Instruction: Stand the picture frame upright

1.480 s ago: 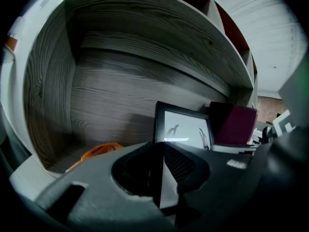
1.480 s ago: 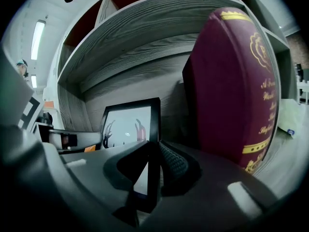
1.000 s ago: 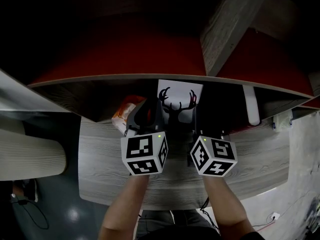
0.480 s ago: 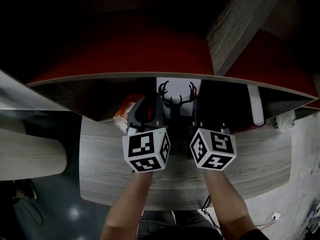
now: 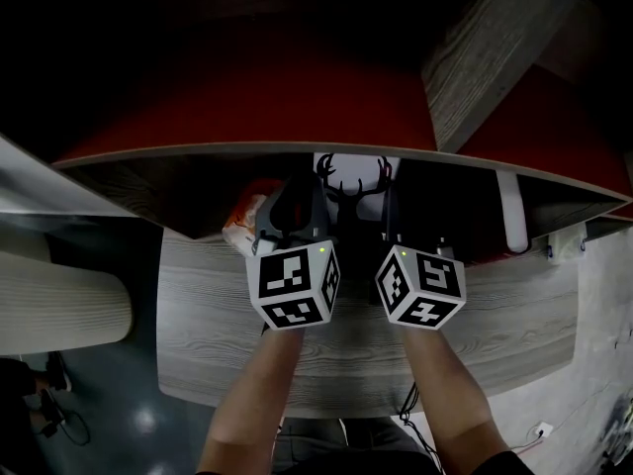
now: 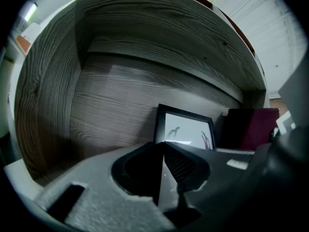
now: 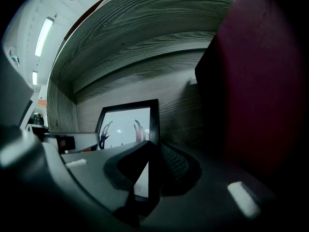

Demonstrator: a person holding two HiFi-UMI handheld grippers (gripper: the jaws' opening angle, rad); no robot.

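Head view: my left claw [image 5: 294, 206] is clenched on the left edge of the picture frame [image 5: 348, 166]. Less of the frame shows from under the shelf [image 5: 198, 154] than a second ago. It has gone deeper into the cubby and, I judge, tipped nearer vertical. The left gripper view has it standing steeply close to the wooden back wall [image 6: 120, 105]; I cannot tell whether they touch. A dark red object [image 6: 251, 127] sits just to its right. My right claw [image 5: 406, 216] grips the frame's right edge. I reckon the raising is nearly done, and what's left is settling and letting go.
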